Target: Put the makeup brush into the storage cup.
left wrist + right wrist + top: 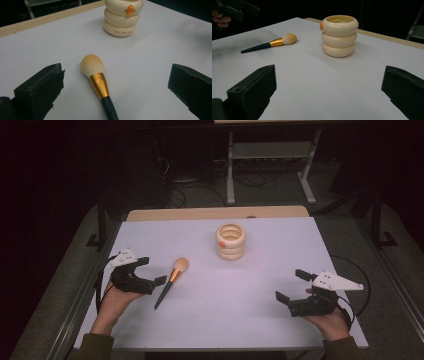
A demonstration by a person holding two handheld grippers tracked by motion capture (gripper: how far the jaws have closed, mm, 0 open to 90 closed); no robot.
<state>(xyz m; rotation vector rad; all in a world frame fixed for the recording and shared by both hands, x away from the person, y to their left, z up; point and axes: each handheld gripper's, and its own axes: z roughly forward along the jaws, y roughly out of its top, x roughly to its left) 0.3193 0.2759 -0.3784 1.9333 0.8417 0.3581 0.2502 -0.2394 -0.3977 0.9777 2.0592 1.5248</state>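
A makeup brush (171, 281) with cream bristles, a gold ferrule and a dark green handle lies flat on the white table (260, 320), at its left. My left gripper (153, 270) is open just left of the brush, its jaws wide on either side of the handle without touching it. In the left gripper view the brush (96, 75) lies between the jaws of the left gripper (116, 81), bristles pointing away. A cream holder (230, 241) of three stacked rings, with an orange mark, stands upright at the centre back. My right gripper (291, 285) is open at the front right, holding nothing.
A wooden strip (215, 213) borders the table's far edge. Beyond it are a metal stand (270, 165) and cables on a dark floor. In the right gripper view the holder (339, 35) stands ahead, the brush (269, 43) to its left.
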